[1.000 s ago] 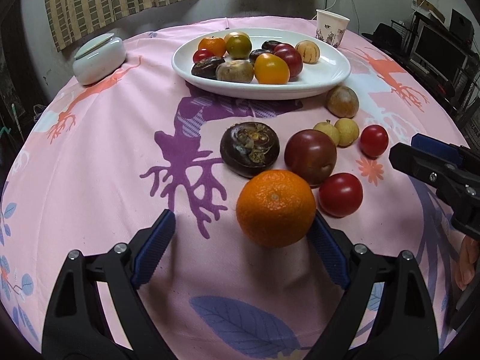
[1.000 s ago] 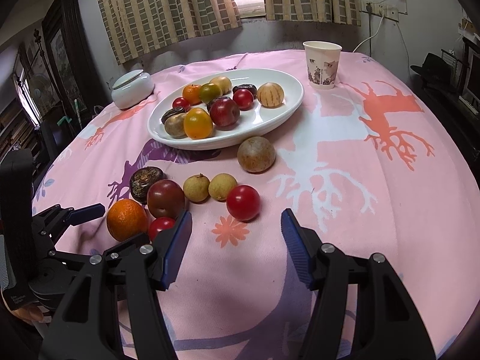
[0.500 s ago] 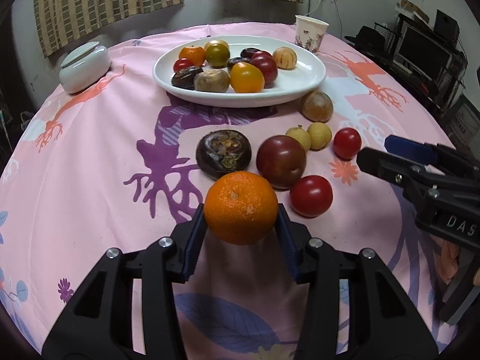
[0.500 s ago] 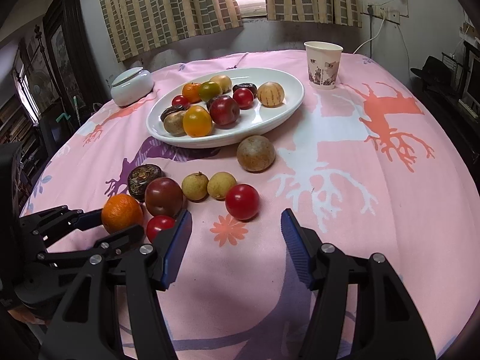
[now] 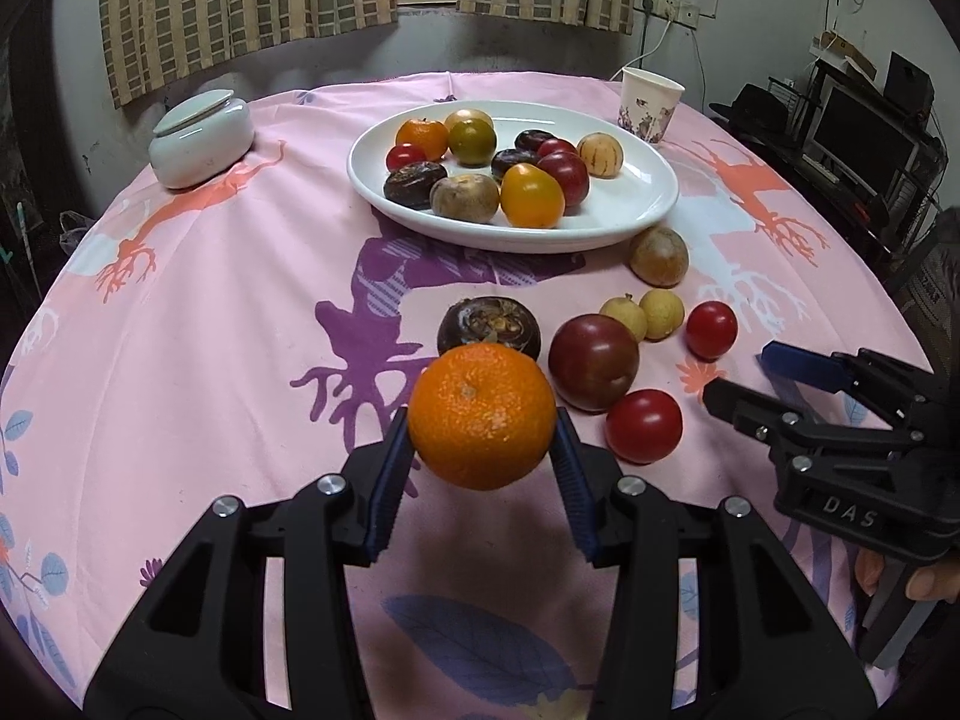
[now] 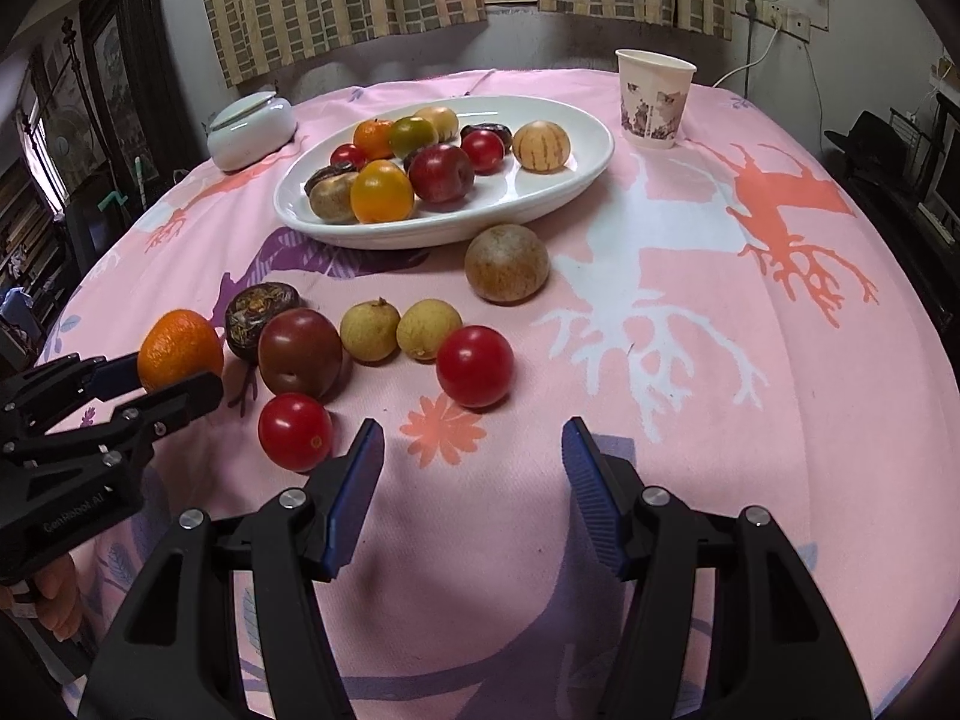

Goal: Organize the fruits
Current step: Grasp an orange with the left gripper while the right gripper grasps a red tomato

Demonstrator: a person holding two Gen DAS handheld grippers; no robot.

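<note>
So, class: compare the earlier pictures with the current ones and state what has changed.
The left gripper closed its fingers onto the orange, which had sat loose between them, and lifted it off the tablecloth. The right gripper stayed open and empty; the plate and other fruit kept their places.

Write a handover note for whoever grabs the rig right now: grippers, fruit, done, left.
Left gripper: shut on the round orange mandarin, just off the pink cloth.
Right gripper: open, empty, hanging over the cloth.
Done: about ten fruits sit on the white oval plate.
Left: plate the mandarin, then seven loose fruits: dark brown one, dark red plum, two red tomatoes, two pale yellow ones, round tan one.
</note>
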